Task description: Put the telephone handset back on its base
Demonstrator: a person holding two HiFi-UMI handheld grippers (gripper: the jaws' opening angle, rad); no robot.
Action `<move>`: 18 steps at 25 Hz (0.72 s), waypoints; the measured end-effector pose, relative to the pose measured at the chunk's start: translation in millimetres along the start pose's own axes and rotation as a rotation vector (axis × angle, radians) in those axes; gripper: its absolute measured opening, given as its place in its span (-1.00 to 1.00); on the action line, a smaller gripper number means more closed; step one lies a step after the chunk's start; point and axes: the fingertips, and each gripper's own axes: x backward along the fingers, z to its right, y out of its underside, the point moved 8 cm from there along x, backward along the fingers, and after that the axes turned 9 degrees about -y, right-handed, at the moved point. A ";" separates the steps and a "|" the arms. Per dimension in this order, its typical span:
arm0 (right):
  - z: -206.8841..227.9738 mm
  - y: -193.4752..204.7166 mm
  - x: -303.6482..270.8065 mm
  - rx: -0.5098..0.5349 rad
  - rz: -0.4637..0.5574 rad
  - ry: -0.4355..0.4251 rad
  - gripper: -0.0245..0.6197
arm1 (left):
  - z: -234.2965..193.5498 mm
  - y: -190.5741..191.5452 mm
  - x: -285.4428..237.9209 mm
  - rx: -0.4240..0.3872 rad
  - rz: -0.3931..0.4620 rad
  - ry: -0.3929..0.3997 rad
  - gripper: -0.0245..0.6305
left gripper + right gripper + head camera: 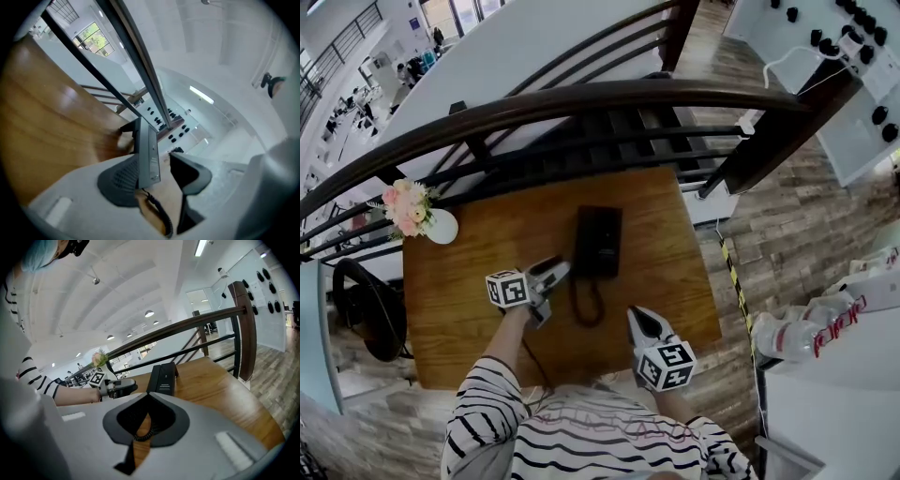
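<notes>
The handset (587, 234) appears seated on its base (609, 253), mid-worktop (478, 291). The left gripper (553, 274) is held just left of it, jaws spread and empty, seemingly for release; the right gripper (641, 322), lower right, is closed on nothing.

Wood, plastic and cloth around a matt black telephone (598, 241)

Smooth black plastic with a dull sheen on the telephone, ribbed black plastic on its coiled cord (586, 305); beneath it a table (666, 281) of honey-coloured wood, varnished smooth, grain visible, faintly glossy. Behind the telephone a railing (581, 98) of dark, polished wood. Left of the telephone a glossy white vase (442, 227). Nearer than the telephone, pale grey matt plastic on left gripper (155, 164) and right gripper (146, 395), darker matt pads inside the jaws, and a soft striped cloth sleeve (483, 394). Right of the telephone, matt wood-look floor planks (787, 216).
</notes>
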 end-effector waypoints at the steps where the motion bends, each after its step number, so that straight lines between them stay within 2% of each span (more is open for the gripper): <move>1: -2.0 0.6 3.1 0.002 0.002 -0.003 -0.92 | 5.9 2.5 4.8 -0.004 0.010 -0.003 -0.32; 11: -32.1 18.8 39.4 0.029 0.016 -0.051 -0.92 | 70.3 39.8 61.5 -0.144 0.079 -0.065 -0.32; 18: -52.5 27.2 66.2 0.059 0.030 -0.087 -0.92 | 118.8 71.5 97.9 -0.193 0.137 -0.078 -0.37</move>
